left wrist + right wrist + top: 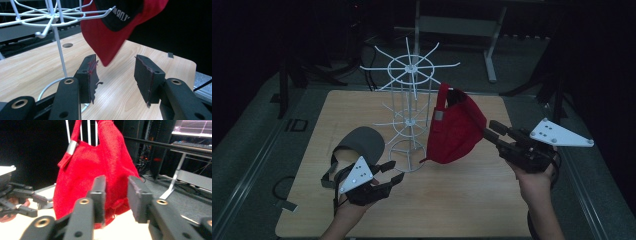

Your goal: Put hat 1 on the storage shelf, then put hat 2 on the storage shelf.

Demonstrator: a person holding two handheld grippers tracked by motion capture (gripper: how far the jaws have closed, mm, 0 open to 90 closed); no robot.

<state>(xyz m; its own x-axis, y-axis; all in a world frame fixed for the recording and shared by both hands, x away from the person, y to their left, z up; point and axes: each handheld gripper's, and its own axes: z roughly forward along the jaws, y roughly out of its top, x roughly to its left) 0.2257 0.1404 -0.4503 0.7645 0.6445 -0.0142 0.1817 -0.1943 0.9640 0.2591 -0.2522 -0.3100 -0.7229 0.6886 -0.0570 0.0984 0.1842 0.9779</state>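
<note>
From above, a white wire rack point(409, 107) stands mid-bench point(462, 200), and a red cap point(455, 127) hangs from one of its arms on the right side. A grey cap point(362, 142) lies on the bench left of the rack's base. Your left gripper point(394, 172) sits low beside the grey cap, fingers spread and empty. Your right gripper point(489, 131) reaches to the red cap's right edge.

In the left gripper view, your fingers point(88, 72) stand wide apart, with the red cap's brim point(106, 47) hanging just beyond them.

In the right gripper view, your fingers point(100, 192) are parted with nothing pinched, the red cap point(87, 177) close in front.
</note>
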